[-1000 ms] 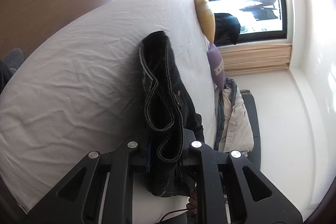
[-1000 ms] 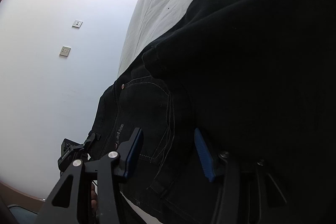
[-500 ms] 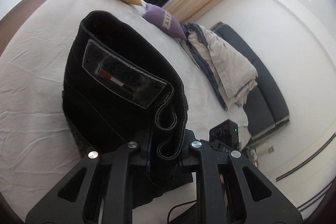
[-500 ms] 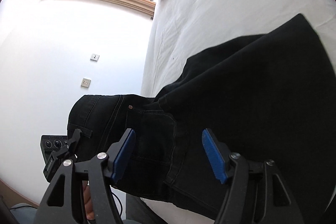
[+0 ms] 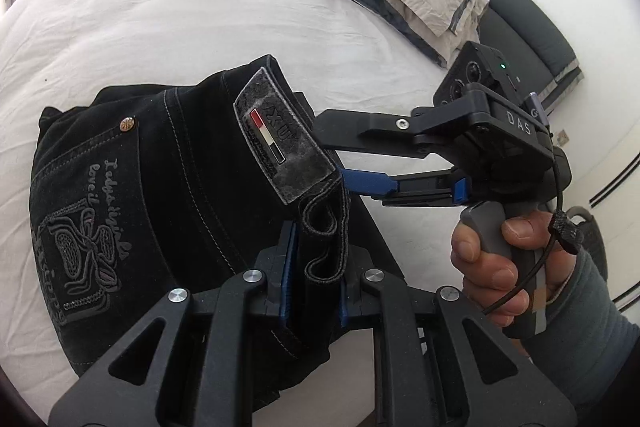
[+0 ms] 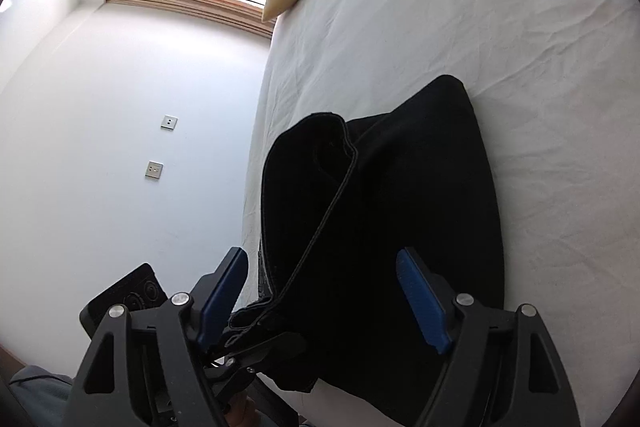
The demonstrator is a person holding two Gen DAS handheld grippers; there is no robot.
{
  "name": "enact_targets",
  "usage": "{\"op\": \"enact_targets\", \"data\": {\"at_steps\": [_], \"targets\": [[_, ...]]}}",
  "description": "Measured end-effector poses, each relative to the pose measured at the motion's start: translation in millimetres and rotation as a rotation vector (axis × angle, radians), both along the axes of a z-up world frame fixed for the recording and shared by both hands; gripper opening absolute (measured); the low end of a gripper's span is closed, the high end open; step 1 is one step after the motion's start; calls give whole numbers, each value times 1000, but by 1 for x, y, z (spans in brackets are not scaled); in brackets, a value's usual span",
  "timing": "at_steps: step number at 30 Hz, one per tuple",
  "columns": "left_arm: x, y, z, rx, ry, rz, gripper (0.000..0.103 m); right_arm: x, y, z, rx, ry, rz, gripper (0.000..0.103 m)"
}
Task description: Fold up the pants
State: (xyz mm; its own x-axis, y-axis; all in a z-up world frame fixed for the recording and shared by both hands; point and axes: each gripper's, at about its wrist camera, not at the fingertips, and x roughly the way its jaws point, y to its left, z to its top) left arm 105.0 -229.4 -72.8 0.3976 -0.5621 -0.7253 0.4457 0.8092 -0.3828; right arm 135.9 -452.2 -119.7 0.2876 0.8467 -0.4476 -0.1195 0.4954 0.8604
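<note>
My left gripper clamped on black jeans waistband; right gripper fingers apart. Releasing carelessly risks fold springing open on bed.

Your left tool hides the pants fabric it clamps. The right tool tips vanish behind the waistband patch; its embroidery stays unreadable.

Black denim pants (matt, pale stitching, fuzzy grey patch) on a creased white cotton sheet.
</note>
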Motion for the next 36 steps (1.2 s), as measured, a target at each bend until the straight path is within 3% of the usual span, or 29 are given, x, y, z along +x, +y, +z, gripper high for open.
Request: {"op": "enact_targets", "data": {"at_steps": [3, 5, 6, 7, 10, 12, 20, 26, 36], "targets": [[-11, -11, -4, 58, -33, -22, 15, 4, 12, 3, -25, -22, 30, 79], [-18, -21, -5, 92, -54, -36, 15, 8, 22, 9, -101, -32, 57, 69], [-15, -27, -4, 106, -63, -39, 15, 10, 26, 11, -143, -29, 73, 59], [-15, -28, -5, 114, -70, -42, 15, 12, 27, 11, -186, -29, 88, 41], [-17, -41, -1, 121, -72, -48, 15, 14, 30, 19, -284, -69, 129, 23], [-20, -45, 2, 129, -83, -56, 15, 11, 31, 28, -336, -106, 142, 18], [-19, -74, 8, 168, -112, -106, 15, 15, 6, 33, -343, -133, 94, 15], [-14, -93, -22, 194, -63, -131, 15, 19, -1, 7, -346, -90, 50, 14], [-24, -107, -31, 213, -91, -153, 15, 14, -15, -5, -302, -86, 6, 14]]}}
